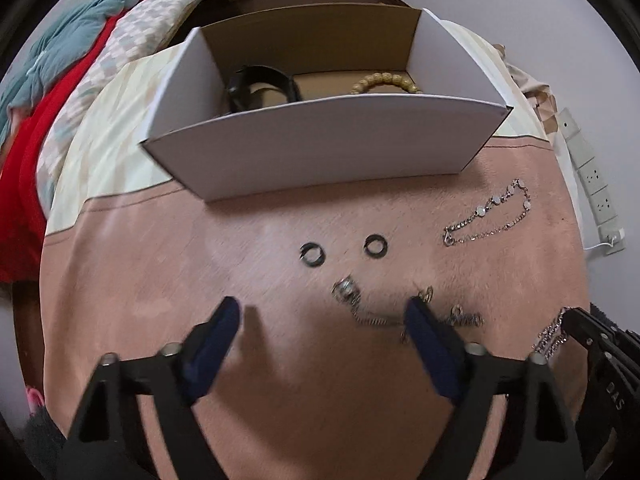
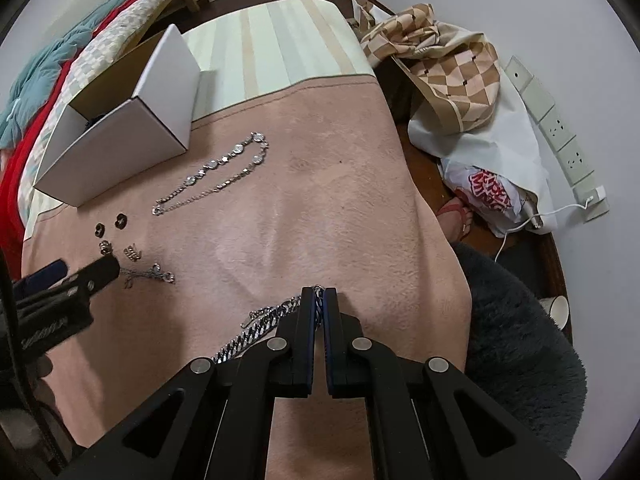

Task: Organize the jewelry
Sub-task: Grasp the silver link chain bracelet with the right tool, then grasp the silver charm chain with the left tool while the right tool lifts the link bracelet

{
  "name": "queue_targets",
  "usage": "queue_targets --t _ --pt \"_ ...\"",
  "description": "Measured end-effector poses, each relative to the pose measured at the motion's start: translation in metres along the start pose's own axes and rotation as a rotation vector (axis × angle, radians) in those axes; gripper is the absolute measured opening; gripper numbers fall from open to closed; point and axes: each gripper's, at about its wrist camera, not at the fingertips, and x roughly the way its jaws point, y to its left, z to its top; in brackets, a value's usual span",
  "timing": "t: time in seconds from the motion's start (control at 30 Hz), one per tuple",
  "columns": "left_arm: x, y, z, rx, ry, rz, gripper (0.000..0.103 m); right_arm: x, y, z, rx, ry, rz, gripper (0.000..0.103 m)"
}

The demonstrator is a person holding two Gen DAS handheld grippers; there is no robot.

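Note:
My right gripper [image 2: 319, 291] is shut on a chunky silver chain [image 2: 256, 326] that trails left on the pink cloth [image 2: 320, 200]; that chain also shows in the left wrist view [image 1: 552, 336]. My left gripper [image 1: 322, 314] is open and empty, low over the cloth beside a thin chain with small charms [image 1: 372, 316]. Two black rings [image 1: 313, 255] [image 1: 375, 245] and a silver ring [image 1: 345, 289] lie ahead of it. A jewelled bracelet [image 1: 492, 214] lies to the right. A white cardboard box [image 1: 320, 152] holds a black band [image 1: 260, 84] and a beaded bracelet [image 1: 386, 80].
A bed with red and teal bedding [image 1: 36, 92] is on the left. Bags and checked fabric [image 2: 452, 80] sit off the table's right edge, with a power strip [image 2: 556, 128], a paper cup [image 2: 558, 310] and a dark fuzzy rug [image 2: 520, 360].

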Motion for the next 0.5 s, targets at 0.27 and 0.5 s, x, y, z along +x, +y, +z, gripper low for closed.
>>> queue_targets --t 0.27,0.5 --pt "-0.004 -0.005 0.001 0.023 -0.030 -0.047 0.010 0.000 0.001 0.000 -0.014 0.001 0.000 0.004" --pt "-0.018 -0.007 0.000 0.023 -0.078 -0.060 0.009 -0.006 0.004 -0.002 -0.023 -0.006 0.010 0.004"
